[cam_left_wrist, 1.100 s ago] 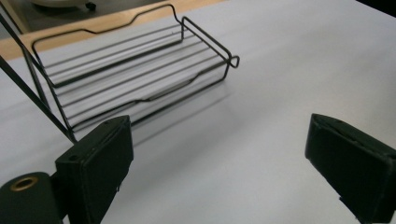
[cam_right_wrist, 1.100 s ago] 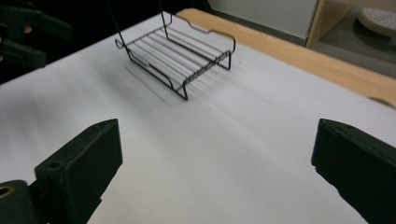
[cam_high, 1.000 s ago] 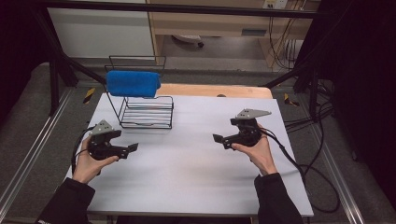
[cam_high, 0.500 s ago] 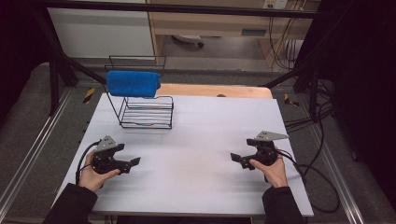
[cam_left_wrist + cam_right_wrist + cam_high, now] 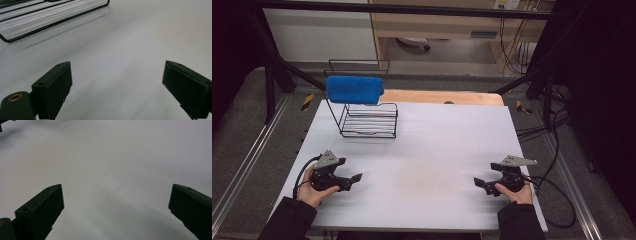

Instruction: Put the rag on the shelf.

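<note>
I'm holding both grippers, left (image 5: 354, 178) and right (image 5: 478, 183), with jaws wide and empty; the rack (image 5: 369, 119) and its blue sponge (image 5: 354, 89) are sitting well beyond my left one.

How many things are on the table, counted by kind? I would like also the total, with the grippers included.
Black wire rack: 1
Blue towel draped over the rack's top: 1
Grippers, both open and holding nothing: 2, the left gripper and the right gripper
Total: 4
</note>
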{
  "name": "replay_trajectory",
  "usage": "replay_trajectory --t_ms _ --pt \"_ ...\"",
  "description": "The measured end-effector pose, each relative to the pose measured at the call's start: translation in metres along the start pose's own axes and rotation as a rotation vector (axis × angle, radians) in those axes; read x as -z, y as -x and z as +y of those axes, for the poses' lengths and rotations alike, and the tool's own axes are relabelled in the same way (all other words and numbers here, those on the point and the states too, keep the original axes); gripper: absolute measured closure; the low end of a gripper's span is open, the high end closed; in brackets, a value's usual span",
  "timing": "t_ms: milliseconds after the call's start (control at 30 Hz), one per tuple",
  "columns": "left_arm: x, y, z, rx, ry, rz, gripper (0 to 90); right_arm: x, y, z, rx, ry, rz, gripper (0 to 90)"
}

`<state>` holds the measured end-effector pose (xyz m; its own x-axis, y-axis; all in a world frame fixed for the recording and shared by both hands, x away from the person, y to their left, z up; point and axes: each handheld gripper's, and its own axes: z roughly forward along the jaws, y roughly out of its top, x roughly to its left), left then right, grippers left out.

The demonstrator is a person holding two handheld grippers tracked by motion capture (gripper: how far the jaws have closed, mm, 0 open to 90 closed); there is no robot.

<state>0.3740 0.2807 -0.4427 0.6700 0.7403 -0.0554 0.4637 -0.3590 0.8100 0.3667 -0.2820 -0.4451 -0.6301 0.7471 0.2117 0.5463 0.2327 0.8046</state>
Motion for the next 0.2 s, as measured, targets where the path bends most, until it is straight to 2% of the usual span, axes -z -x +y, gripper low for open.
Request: replay_trajectory --t_ms 200 --pt "0.0006 -0.0007 -0.0016 0.003 -0.004 0.002 9.6 -0.0011 -0.0009 -0.0004 -0.002 -0.013 -0.006 0.7"
